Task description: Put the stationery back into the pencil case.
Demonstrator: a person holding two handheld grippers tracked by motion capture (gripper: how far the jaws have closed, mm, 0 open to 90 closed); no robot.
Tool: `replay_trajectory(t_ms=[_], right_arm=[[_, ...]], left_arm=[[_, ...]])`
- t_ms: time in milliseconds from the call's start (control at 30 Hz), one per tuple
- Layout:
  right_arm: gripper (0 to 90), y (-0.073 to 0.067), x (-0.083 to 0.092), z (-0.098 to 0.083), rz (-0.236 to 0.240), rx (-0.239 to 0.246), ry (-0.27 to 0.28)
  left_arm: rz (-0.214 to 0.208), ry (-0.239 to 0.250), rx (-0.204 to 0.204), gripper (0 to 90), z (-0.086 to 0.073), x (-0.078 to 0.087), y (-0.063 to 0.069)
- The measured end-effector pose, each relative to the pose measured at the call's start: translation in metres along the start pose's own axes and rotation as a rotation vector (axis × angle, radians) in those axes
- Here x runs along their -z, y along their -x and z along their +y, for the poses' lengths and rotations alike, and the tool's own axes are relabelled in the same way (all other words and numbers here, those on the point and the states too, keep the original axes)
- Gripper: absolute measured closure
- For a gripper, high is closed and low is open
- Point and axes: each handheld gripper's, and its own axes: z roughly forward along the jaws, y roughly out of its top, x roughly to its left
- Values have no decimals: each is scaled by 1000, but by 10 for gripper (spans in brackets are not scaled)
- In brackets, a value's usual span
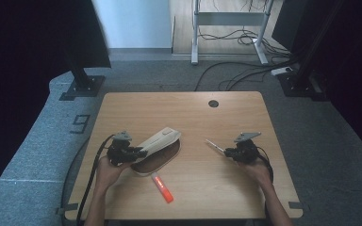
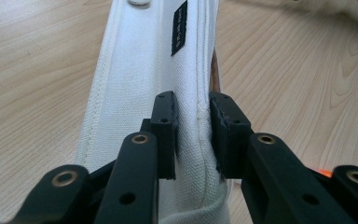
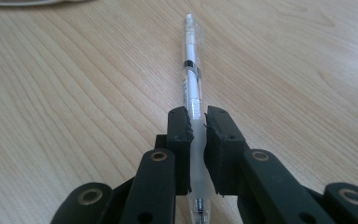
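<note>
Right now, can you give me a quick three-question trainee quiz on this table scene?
1. True or false: the right gripper is shut on the clear pen.
2. What does the left gripper pinch? A) the orange marker B) the flap of the cream pencil case C) a cable
3. What lies loose on the table in front of the pencil case?

Key: 1 true. 2 B. 3 the orange marker.

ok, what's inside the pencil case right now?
The pencil case, whose white flap the left gripper lifts, shows a dark brown interior with nothing visible in the exposed part. The flap covers the rest. The pen is in the right gripper; an orange marker lies outside.
</note>
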Motion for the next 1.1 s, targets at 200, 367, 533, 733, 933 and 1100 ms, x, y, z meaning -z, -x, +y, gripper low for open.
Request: replay_trajectory(t_ms=[200,367,533,733,933,1100], right_arm=[[786,-4,6,5,17,8,17],[786,-10,7,11,34,20,35],[786,-20,5,20,63,40,46],[786,-31,-3,31,96,61,47],[786,-40,-14,39,121,82,44],[786,-48,-23,46,143,97,40]], left_arm=[[3,5,2,729,0,1,0],[9,13,11,743,0,2,-1],[16,19,13,751,1,2,-1],[20,28,13,755,1,4,-1],[26,36,13,757,1,4,-1],[27,39,13,758,1,4,-1]])
